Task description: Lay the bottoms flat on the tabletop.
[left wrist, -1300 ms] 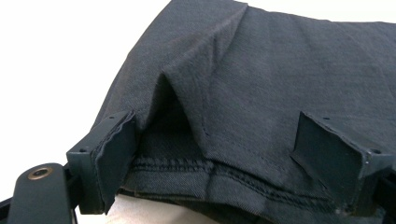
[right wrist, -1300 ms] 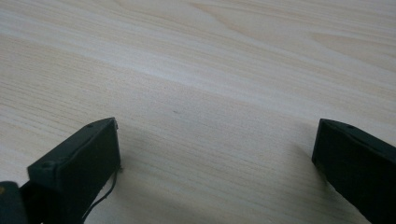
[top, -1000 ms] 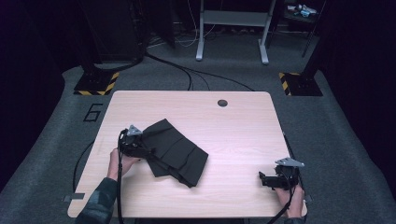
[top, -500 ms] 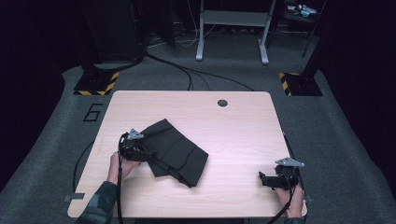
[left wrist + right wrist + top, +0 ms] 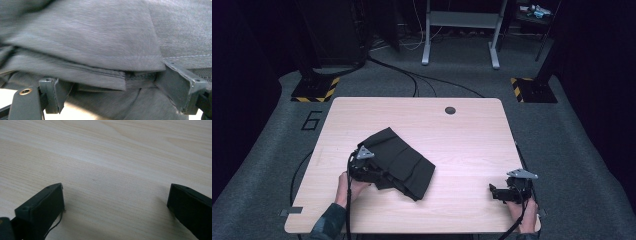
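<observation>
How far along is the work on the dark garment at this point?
Done: the dark garment already lies folded into a compact bundle on the table. In hand: the left tongs straddle its layered hem, jaws wide and just closing a little, pads not yet pressing. The right tongs sit open over bare wood at the near right. Left, probably: grip the edge and make another fold.

The right hand-held gripper (image 5: 115, 202) looks along its two black jaws, which stand wide apart with nothing between them. Under and beyond them lies the pale wood-grain table (image 5: 112, 157), where each jaw casts a soft shadow. A thin dark wire hangs beside the left-hand jaw.
</observation>
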A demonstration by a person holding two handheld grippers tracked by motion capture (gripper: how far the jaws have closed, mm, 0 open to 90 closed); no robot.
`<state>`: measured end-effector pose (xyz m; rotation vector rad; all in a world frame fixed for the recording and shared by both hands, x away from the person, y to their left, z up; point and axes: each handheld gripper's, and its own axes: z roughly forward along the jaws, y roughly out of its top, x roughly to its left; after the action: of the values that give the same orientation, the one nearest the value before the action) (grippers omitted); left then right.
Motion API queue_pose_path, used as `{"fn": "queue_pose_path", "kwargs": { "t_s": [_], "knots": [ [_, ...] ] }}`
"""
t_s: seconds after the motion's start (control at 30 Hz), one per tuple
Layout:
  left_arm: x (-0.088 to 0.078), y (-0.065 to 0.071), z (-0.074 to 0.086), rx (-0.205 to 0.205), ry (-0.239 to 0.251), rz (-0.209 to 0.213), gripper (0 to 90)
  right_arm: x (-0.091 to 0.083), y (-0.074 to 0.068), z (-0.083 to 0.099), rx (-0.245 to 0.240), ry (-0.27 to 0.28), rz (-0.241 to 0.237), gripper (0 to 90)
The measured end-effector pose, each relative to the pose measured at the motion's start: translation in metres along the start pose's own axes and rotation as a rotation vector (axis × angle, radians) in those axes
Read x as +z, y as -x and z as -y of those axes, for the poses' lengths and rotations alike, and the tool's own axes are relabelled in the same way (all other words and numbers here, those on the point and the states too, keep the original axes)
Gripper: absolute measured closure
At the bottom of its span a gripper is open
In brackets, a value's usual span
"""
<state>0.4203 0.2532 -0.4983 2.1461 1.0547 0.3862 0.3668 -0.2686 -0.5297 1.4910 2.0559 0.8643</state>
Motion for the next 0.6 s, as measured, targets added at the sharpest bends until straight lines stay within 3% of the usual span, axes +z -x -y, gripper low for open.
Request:
{"fn": "queue_pose_path", "kwargs": {
  "t_s": [0.23, 0.37, 0.47, 0.53, 0.57, 0.6],
  "knots": [
    [0.016, 0.019, 0.004, -0.056, 0.021, 0.017, 16.9, 0.0, 0.0, 0.0, 0.0, 0.0, 0.0, 0.4],
    [0.023, 0.038, 0.001, -0.006, 0.004, 0.0, 16.5, 0.0, 0.0, 0.0, 0.0, 0.0, 0.0, 0.4],
    [0.03, 0.051, -0.004, 0.01, -0.004, -0.004, 14.8, 0.0, 0.0, 0.0, -0.003, 0.001, 0.0, 0.4],
    [0.037, 0.064, -0.009, 0.031, -0.001, 0.013, 14.4, 0.0, 0.0, 0.0, -0.005, 0.002, 0.0, 0.5],
    [0.037, 0.064, -0.009, 0.031, -0.001, 0.013, 14.4, 0.0, 0.0, 0.0, -0.005, 0.002, 0.0, 0.5],
    [0.038, 0.068, -0.012, 0.051, -0.007, 0.043, 14.5, 0.0, 0.0, 0.0, -0.001, 0.0, 0.0, 0.6]
  ]
}}
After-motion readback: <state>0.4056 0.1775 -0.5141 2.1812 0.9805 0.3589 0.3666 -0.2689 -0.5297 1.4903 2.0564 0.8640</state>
